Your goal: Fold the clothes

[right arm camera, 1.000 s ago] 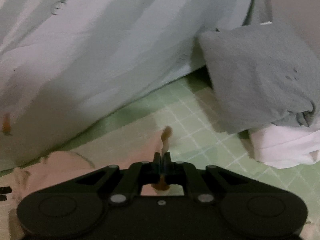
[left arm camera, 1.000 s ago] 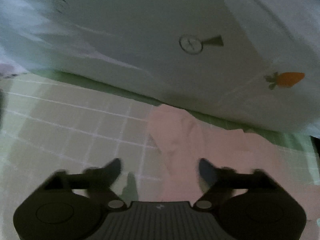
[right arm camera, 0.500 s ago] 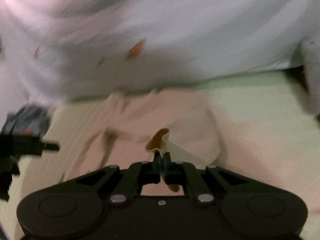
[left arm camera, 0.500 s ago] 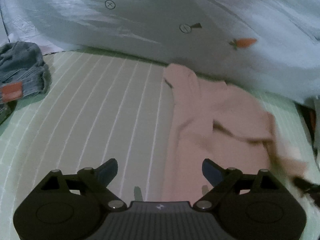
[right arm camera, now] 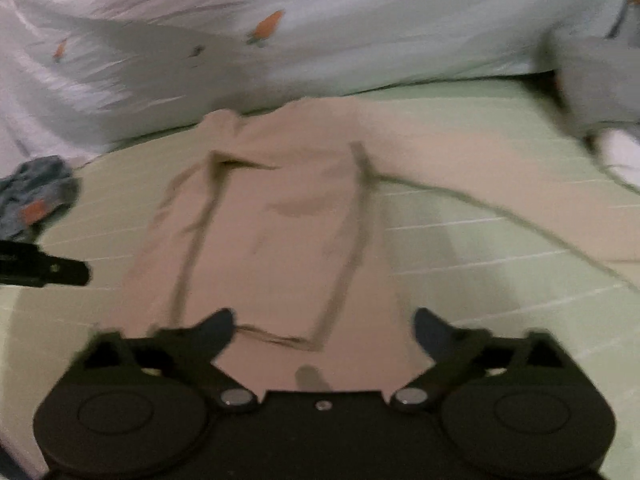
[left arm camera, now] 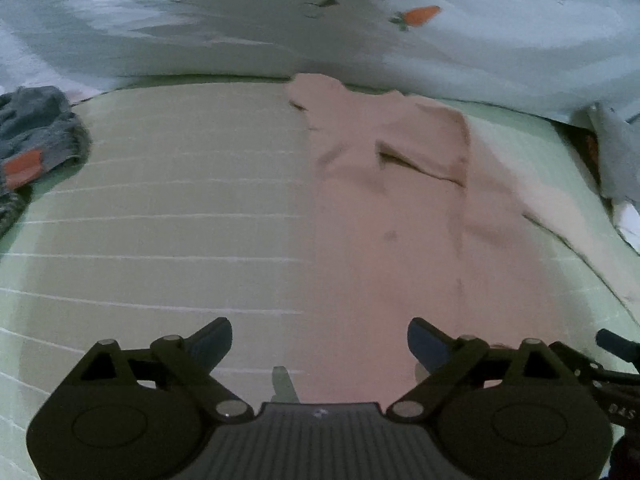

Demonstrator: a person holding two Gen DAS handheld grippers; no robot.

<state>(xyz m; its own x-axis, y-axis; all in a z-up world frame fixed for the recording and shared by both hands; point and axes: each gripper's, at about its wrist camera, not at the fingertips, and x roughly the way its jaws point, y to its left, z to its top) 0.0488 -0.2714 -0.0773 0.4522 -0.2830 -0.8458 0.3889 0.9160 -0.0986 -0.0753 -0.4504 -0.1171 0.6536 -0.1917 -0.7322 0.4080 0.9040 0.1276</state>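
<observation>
A pink garment (left arm camera: 392,216) lies spread on the green checked bed sheet (left arm camera: 160,220), one part folded lengthwise over the rest, one sleeve trailing to the right. In the right wrist view the garment (right arm camera: 280,216) lies straight ahead with its folded edge near the fingers. My left gripper (left arm camera: 320,338) is open and empty above the garment's near left edge. My right gripper (right arm camera: 323,330) is open and empty above the garment's near end. The left gripper's tip shows at the left of the right wrist view (right arm camera: 44,266).
A white duvet with carrot prints (left arm camera: 360,32) is bunched along the far side. A crumpled denim piece (left arm camera: 36,140) lies at the far left. A grey and a white folded garment (right arm camera: 592,92) lie at the far right.
My right gripper has let go of the pink garment's edge and opened; the folded part now lies flat. Both grippers have pulled back toward the near side.
</observation>
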